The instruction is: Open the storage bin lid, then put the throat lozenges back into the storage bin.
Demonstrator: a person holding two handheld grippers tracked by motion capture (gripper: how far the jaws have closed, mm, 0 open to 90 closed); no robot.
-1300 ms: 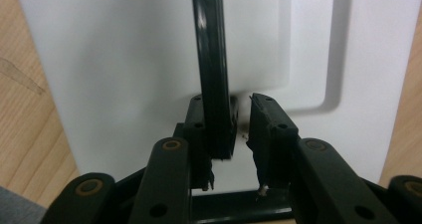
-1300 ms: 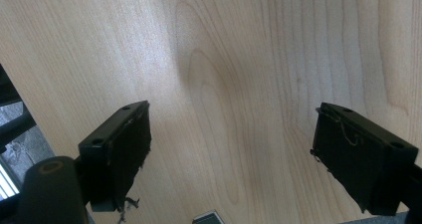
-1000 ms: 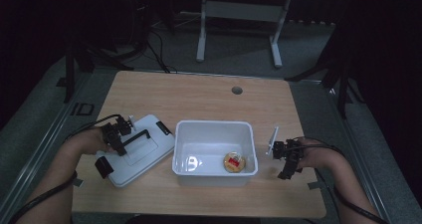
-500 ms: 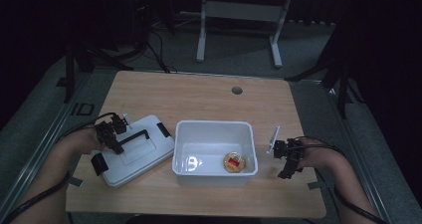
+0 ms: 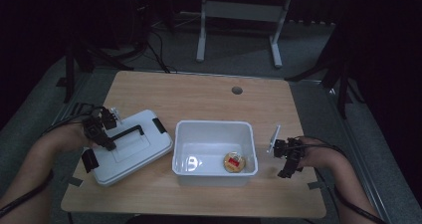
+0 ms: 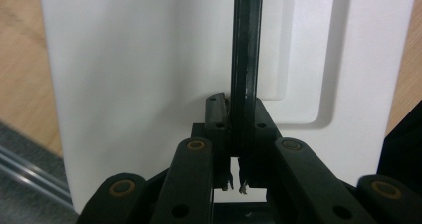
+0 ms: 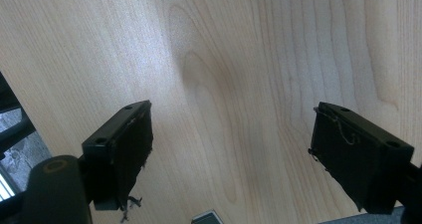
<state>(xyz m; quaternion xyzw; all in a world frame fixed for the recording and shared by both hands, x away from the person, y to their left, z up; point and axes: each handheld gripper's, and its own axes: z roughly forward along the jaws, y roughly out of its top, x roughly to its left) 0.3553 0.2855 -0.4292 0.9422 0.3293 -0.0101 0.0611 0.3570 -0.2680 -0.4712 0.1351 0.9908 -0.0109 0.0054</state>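
One white lid (image 5: 132,147) with a black handle (image 5: 130,131) sits at the left of the bench (image 5: 199,97), just beside the open white bin (image 5: 215,152); its near-left end looks tipped up a little, though I can't be sure it is off the wood. Left gripper (image 5: 102,132) has its fingers (image 6: 217,115) clamped tight on that handle, the bar (image 6: 245,59) running straight up between them over the lid's white top (image 6: 134,84). Step in hand reads as lifting the lid by its handle, likely to carry it across and close the bin. Bin holds a small round item (image 5: 234,162) with a red patch near its front right, plus a clear bit I can't identify. Right gripper (image 5: 287,157) hangs over bare bench to the right of the bin, fingers (image 7: 119,149) spread wide, nothing between them, only wood grain below. Next move: raise the lid clear, keep it level, line its edges up with the bin rim before lowering. Thin handle in a narrow pinch could let the lid swing; the free right gripper could steady the bin wall.
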